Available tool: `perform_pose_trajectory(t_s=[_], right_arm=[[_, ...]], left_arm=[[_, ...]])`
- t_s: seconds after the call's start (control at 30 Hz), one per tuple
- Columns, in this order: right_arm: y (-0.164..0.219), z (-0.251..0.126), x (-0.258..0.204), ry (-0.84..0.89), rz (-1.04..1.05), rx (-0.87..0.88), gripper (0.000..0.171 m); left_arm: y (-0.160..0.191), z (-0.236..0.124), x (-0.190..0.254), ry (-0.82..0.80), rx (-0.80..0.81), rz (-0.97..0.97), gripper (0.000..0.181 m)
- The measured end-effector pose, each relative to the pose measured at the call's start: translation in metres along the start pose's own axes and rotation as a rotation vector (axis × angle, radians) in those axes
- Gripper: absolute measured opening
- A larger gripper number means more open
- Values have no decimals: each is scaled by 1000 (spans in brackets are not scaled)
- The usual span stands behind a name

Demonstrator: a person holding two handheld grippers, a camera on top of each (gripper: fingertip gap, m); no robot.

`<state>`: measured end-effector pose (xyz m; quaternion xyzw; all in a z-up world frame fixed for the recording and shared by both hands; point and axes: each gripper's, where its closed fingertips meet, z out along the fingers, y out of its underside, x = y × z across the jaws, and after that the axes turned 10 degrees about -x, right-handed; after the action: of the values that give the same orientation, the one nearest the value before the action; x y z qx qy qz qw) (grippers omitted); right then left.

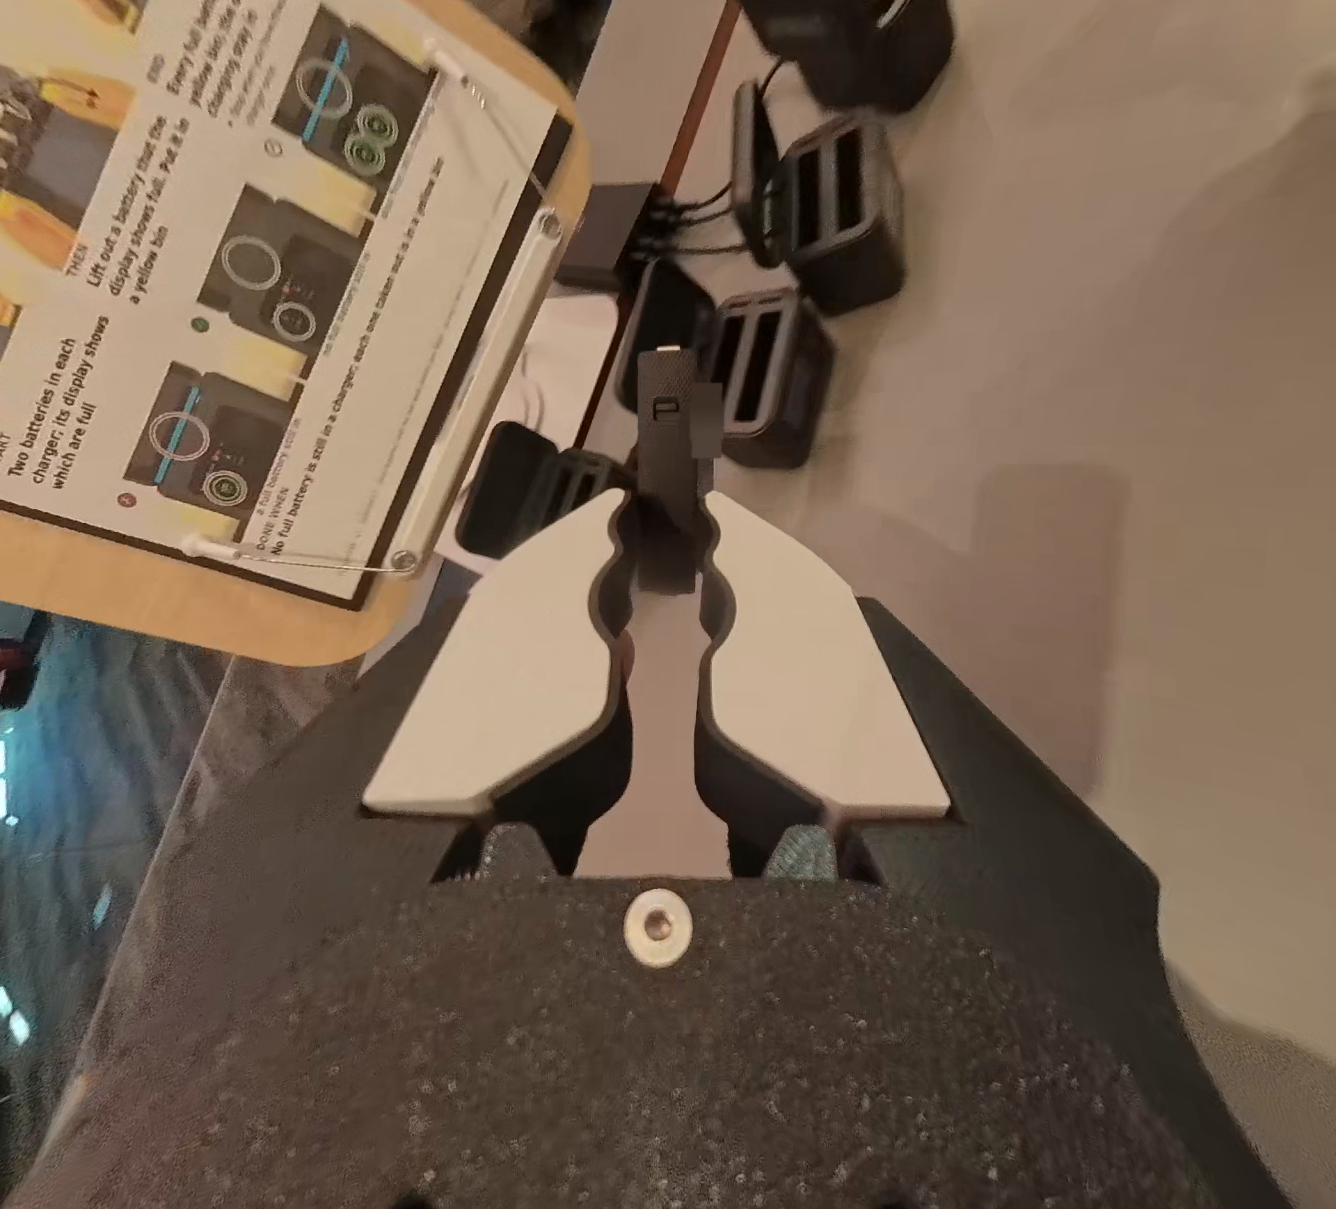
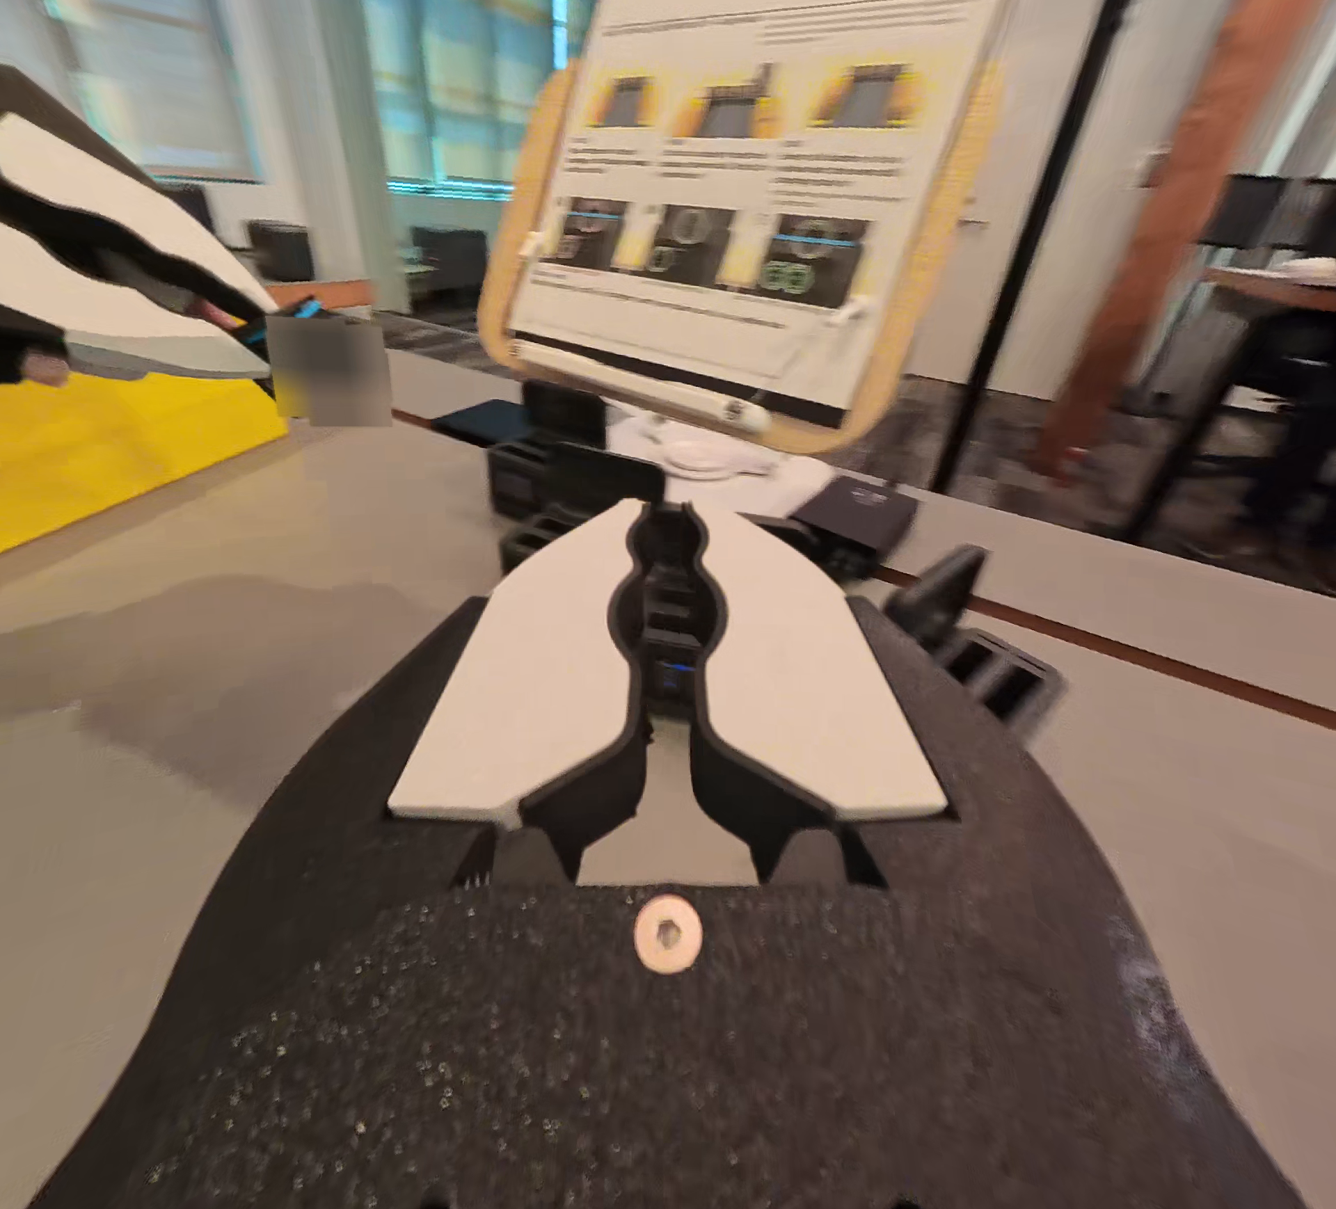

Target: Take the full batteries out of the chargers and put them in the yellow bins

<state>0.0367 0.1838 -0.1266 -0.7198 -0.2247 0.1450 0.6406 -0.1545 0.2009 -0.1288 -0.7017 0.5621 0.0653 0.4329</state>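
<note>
My left gripper is shut on a black battery, which sticks out past the fingertips above the grey table. In the right wrist view the left gripper holds that battery, showing a blue stripe, over a yellow bin. Black chargers stand open with empty slots. My right gripper has its jaws almost together with nothing between them, low over a charger with a blue-lit display. Another open charger sits to its right.
A wooden-framed instruction board stands at the table's far edge, also in the left wrist view. A black power hub with cables feeds the chargers. A further charger is at the far end. Furniture stands beyond the table. About 20 cm separates my left fingertips from my right.
</note>
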Motion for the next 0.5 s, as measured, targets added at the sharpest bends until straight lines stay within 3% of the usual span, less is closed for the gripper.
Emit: perform_pose_trajectory(t_s=[0.23,0.5], right_arm=[[18,-19,25,100,-9,-42,0],[26,-21,35,134,-45,-80,0]], left_arm=[[22,57,-45,73,-185,105,15],[36,108,-66,237,-229,176,15]])
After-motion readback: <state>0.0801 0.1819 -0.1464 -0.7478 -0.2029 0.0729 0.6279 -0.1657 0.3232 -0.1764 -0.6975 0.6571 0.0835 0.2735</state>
